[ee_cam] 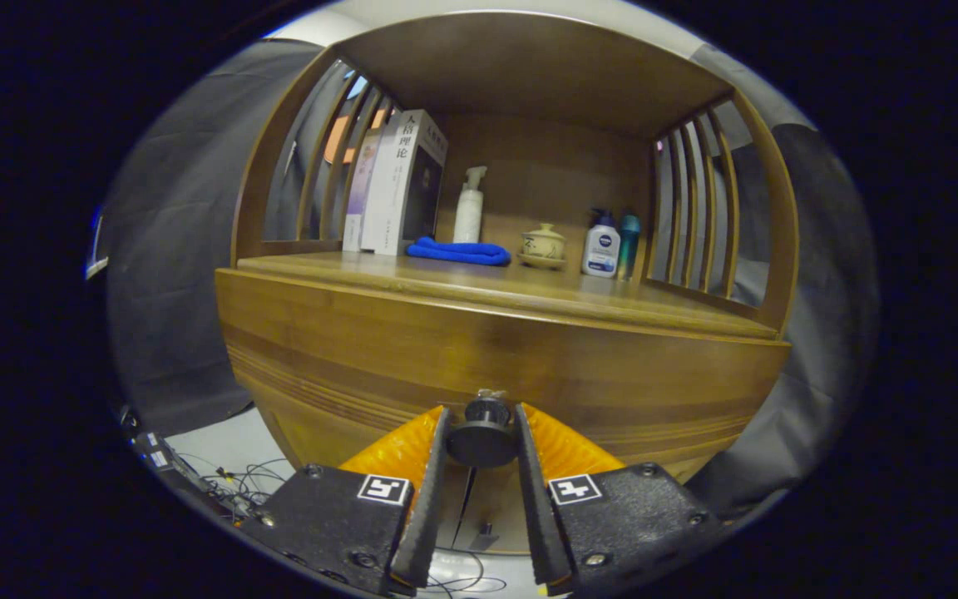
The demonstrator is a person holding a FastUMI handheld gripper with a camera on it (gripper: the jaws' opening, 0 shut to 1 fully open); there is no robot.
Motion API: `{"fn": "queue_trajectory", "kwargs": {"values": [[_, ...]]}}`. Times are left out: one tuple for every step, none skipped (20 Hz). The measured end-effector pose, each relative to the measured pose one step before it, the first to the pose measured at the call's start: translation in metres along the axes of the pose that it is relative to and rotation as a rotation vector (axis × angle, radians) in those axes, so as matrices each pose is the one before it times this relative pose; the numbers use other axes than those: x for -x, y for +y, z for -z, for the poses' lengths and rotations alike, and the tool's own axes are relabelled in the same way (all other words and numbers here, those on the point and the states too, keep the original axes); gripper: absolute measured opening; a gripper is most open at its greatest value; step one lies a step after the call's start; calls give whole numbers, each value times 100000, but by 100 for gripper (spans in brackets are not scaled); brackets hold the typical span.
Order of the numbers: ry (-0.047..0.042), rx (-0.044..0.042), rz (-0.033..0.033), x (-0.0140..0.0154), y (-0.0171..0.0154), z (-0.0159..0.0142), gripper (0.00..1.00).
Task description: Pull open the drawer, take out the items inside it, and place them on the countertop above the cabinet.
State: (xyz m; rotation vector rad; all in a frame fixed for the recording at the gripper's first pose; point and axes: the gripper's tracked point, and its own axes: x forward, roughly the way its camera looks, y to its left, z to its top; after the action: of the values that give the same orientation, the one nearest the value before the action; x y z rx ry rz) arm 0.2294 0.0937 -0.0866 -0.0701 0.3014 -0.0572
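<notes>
Booth cabinet, seen along the claw [481, 426]: at far left on the bench [479, 291] two upright books [400, 183] lean against the slatted side, the rear one largely hidden by the front one. Right of them lies a folded blue cloth [460, 251], with a white pump bottle [470, 208] standing behind it, then a small lidded ceramic pot on a saucer [543, 246], a white bottle with a blue pump [602, 245] and a teal bottle [629, 243] partly hidden behind it. Below the bench, the wooden drawer front [379, 349] fills the near scene; its dark round knob [482, 437] sits between the two fingers, both pressing its sides, the claw clenched on it. The drawer's contents cannot be seen. Cables [238, 482] trail on the floor at lower left.
</notes>
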Motion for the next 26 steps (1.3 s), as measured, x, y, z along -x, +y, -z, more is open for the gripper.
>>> {"fn": "queue_trajectory", "kwargs": {"values": [[1417,-922,337,64,-8,3,48],[1393,-922,177,128,34,58,47],[754,-713,-92,-63,58,-38,47],[175,693,-516,-57,-14,7,46],[603,2018,-389,10,-77,37,45],[720,1216,-719,123,-70,80,43],[577,-698,-1024,89,4,-27,42],[378,-1506,-586,24,41,65,40],[178,-926,395,133,-90,-13,39],[31,2,486,192,1,72,39],[-45,460,169,414,68,170,38],[156,289,-184,783,92,315,38],[402,-287,-335,620,112,152,38],[513,-51,-451,421,-49,220,38],[228,-44,-284,626,49,141,38],[-127,283,-287,658,86,279,38],[-301,118,-375,795,91,241,37],[-216,-56,-538,816,91,329,37],[-631,-268,-696,736,105,225,37],[-448,22,-733,717,139,220,37],[-176,-270,-470,650,56,159,37],[-244,-539,-149,631,14,256,37],[-272,-375,-238,644,82,196,37],[-403,-452,-379,549,96,201,37],[-390,-19,-557,617,107,136,37],[-337,-176,-640,542,80,213,37]]}}
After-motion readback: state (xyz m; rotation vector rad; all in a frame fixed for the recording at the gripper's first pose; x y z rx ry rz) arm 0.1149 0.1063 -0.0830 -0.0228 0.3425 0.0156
